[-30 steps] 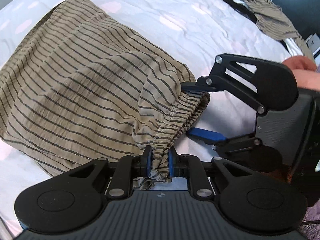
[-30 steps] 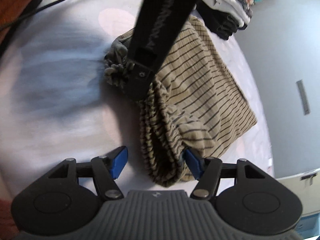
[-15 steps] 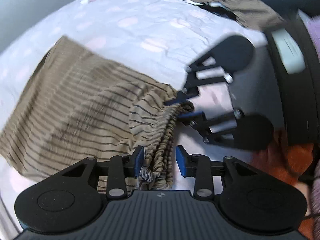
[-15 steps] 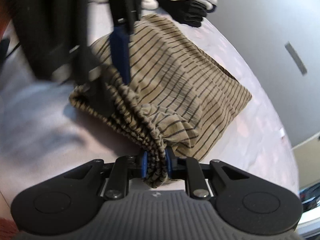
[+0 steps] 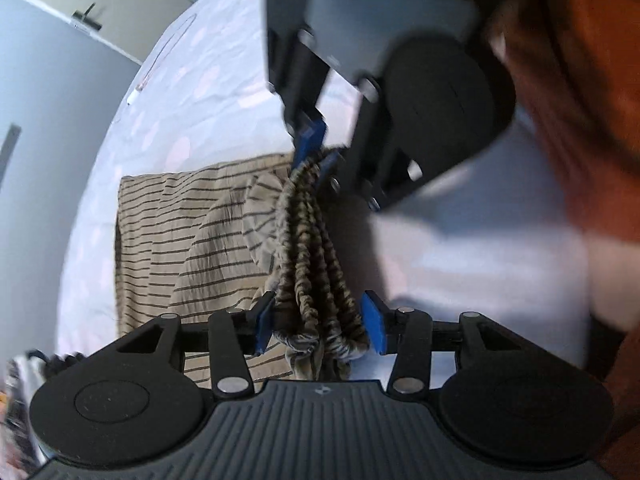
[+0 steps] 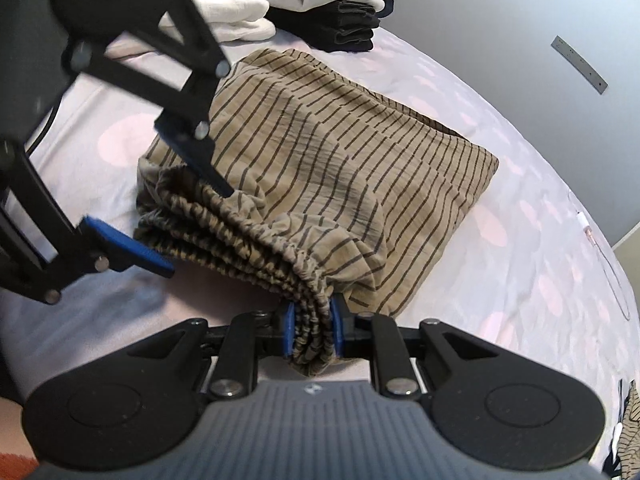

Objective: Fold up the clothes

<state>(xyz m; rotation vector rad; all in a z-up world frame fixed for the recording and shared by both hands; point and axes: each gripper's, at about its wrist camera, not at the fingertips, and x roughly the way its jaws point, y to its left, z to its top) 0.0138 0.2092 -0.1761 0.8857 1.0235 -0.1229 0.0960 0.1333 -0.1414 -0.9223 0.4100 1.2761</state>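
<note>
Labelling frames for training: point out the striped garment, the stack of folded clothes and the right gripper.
striped garment [image 6: 344, 152]: right wrist view, flat upper panel.
stack of folded clothes [image 6: 340, 12]: right wrist view, dark lower layers.
right gripper [image 6: 313, 330]: right wrist view, between the fingertips, shut on the elastic waistband.

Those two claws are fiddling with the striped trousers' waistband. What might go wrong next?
The left gripper is open around the gathered waistband, so only the right gripper pinches it; a lift might let the bunched layers slip out. The striped trousers are only loosely folded, so pulling may undo that fold.
</note>
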